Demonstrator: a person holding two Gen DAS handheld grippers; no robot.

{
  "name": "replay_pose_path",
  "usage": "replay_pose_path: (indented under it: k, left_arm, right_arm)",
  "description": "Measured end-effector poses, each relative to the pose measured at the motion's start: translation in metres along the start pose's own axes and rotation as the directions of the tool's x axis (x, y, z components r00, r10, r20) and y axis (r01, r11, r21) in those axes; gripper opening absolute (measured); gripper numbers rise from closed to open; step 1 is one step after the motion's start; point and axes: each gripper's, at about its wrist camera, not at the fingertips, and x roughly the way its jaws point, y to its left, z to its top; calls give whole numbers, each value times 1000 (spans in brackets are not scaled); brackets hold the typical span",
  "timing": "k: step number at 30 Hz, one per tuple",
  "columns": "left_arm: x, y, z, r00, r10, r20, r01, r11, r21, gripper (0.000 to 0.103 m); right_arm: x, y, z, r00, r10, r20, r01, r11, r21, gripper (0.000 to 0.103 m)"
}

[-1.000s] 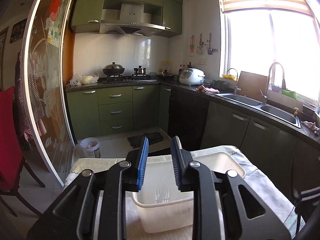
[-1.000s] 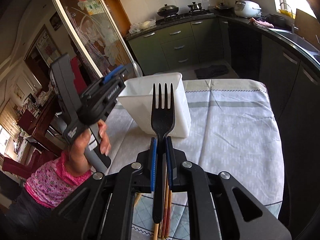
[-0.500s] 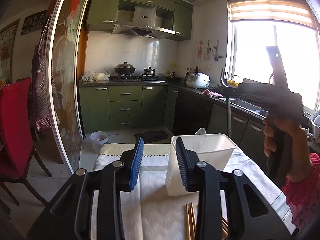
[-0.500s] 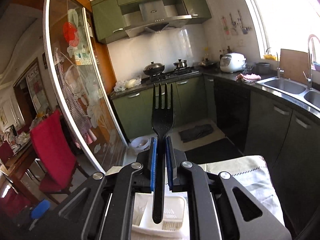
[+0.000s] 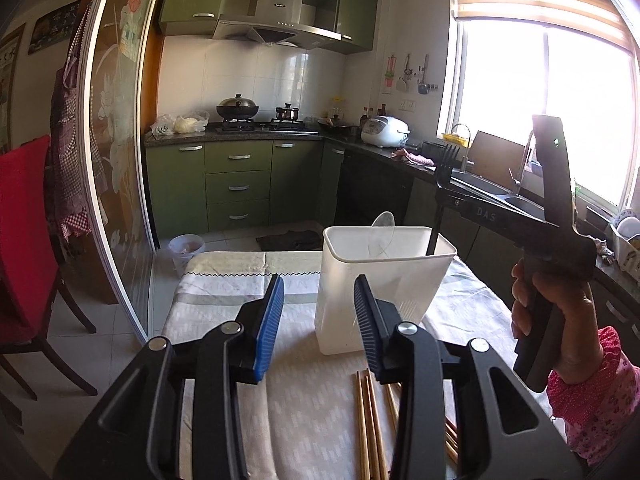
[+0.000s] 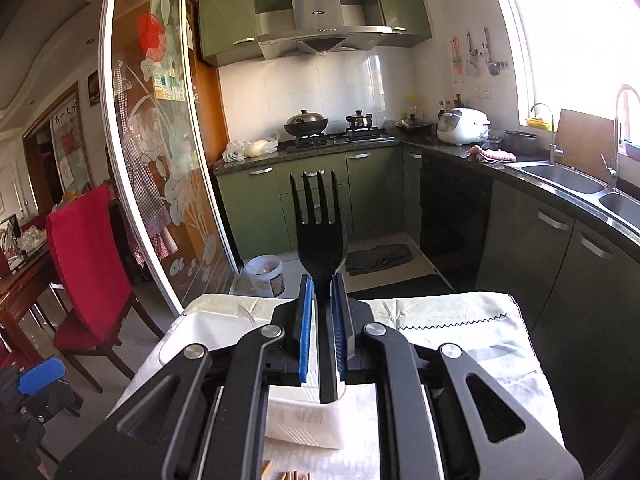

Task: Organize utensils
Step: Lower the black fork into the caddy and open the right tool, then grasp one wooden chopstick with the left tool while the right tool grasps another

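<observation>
My right gripper (image 6: 320,304) is shut on a black plastic fork (image 6: 319,216), tines up. In the left wrist view that fork (image 5: 443,168) hangs upright with its handle down inside the far right of a white plastic bin (image 5: 380,292) on the table. A clear spoon (image 5: 382,232) stands in the bin. The bin also shows below my right gripper (image 6: 208,336). My left gripper (image 5: 319,320) is open and empty, just in front of the bin. Several wooden chopsticks (image 5: 368,420) lie on the cloth below it.
The table carries a pale patterned cloth (image 5: 224,300). A red chair (image 5: 24,240) stands left of the table by a glass sliding door (image 5: 116,160). Green cabinets, a stove and a sink counter (image 6: 560,176) lie beyond. A small bucket (image 5: 186,246) sits on the floor.
My right gripper has lowered the fork so its handle now sits inside the bin. My left gripper has drawn back and opened a little wider.
</observation>
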Motion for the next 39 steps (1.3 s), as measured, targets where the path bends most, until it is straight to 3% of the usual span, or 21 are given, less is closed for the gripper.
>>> replay_pose_path:
  k: [3,5,7,9,12,15,17,19,22,28,31,39]
  left_arm:
    - [5,-6,-2,999,2,-53,-1,1000,22,35]
    - [13,-11,-5,994,5,-112,-1,999,37,35]
    - [22,-14,-12,983,2,-184,5,999,36,35]
    - [36,-16,-18,961,-7,-277,16,999,34,35]
    - [59,-20,-34,904,-40,-426,48,999,7,35]
    - [82,-21,-51,823,-82,-562,73,997,-38,35]
    - [94,-21,-61,779,-91,-620,76,996,-51,35]
    - [104,-24,-67,754,-74,-652,68,997,-35,29]
    - [114,-26,-74,728,-53,-683,57,998,-17,28]
    - [126,-34,-83,695,-27,-719,59,998,20,26]
    - [131,-37,-86,682,-6,-732,51,998,39,18]
    - [138,-40,-91,672,20,-740,49,996,71,14]
  right_arm:
    - [-13,-4,-10,1000,17,-15,-17,1000,8,13]
    - [-26,-7,-16,999,32,-25,-32,999,9,29]
    - [-38,-9,-23,998,49,-34,-49,999,12,31]
    - [-49,-10,-29,998,56,-42,-56,998,5,31]
    - [-68,-18,-40,995,75,-62,-73,997,29,31]
    - [-87,-26,-53,992,91,-83,-87,995,54,31]
    - [-98,-34,-65,989,107,-105,-99,992,75,32]
    - [-107,-42,-81,985,114,-133,-102,991,92,33]
    - [-117,-54,-105,976,135,-173,-112,984,135,33]
    - [-122,-72,-130,965,134,-223,-95,980,176,33]
    - [-122,-75,-129,963,139,-232,-95,977,189,33]
    - [-120,-73,-123,959,149,-240,-103,976,194,33]
